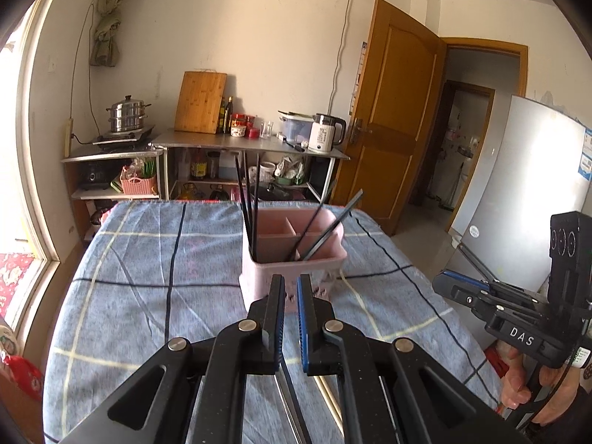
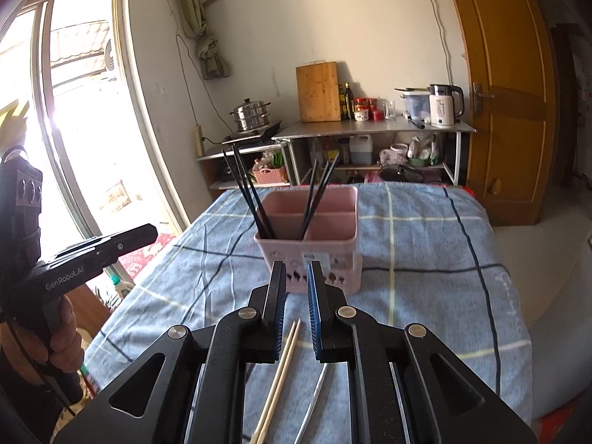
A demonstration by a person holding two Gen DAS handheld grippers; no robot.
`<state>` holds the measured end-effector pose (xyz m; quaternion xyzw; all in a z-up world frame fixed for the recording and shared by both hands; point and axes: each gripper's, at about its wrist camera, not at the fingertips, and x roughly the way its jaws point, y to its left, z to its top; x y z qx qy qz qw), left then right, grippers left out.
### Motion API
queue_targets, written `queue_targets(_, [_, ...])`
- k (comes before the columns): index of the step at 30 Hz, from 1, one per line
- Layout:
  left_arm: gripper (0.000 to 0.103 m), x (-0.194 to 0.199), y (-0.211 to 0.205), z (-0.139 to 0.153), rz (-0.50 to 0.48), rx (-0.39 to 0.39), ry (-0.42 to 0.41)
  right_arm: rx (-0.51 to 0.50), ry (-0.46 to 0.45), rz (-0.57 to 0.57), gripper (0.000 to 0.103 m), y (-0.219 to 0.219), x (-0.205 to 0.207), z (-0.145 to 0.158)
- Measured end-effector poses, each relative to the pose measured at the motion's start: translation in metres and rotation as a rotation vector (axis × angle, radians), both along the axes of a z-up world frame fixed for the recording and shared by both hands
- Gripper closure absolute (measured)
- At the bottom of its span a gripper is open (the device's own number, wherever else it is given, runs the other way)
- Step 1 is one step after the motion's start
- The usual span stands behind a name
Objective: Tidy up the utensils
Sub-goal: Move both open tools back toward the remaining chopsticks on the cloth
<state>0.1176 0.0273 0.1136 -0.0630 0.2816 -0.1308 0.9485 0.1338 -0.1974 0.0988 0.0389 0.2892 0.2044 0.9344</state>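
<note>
A pink divided utensil holder [image 1: 296,262] [image 2: 314,255] stands on a table with a blue plaid cloth [image 1: 148,296] [image 2: 425,277]. Several black chopsticks [image 1: 247,199] [image 2: 248,192] lean in its compartments. My left gripper [image 1: 291,281] is slightly open and empty, just in front of the holder. My right gripper [image 2: 296,270] is slightly open and empty, also just before the holder. A pair of pale wooden chopsticks [image 2: 281,373] and a metal utensil handle [image 2: 314,399] lie on the cloth under the right gripper. A metal utensil [image 1: 292,403] lies under the left gripper.
The right gripper body [image 1: 518,314] shows at the right of the left wrist view; the left gripper body [image 2: 74,266] at the left of the right wrist view. Behind the table stand steel shelves [image 1: 251,144], a wooden door [image 1: 392,111] and a fridge [image 1: 525,192].
</note>
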Motion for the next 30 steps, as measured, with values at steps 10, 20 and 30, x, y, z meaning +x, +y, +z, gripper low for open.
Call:
queue_targets(10, [0.098, -0.046, -0.019, -0.046, -0.023, 0.014, 0.063, 0.015, 0.082, -0.014, 0.091, -0.014, -0.033, -0.038])
queue_targets(20, [0.097, -0.058, -0.024, -0.078, -0.036, 0.031, 0.108, 0.0, 0.135, -0.024, 0.091, -0.016, -0.047, -0.064])
queue_targets(30, [0.097, -0.042, -0.016, -0.107, -0.016, 0.017, 0.181, -0.039, 0.171, -0.022, 0.091, -0.008, -0.038, -0.081])
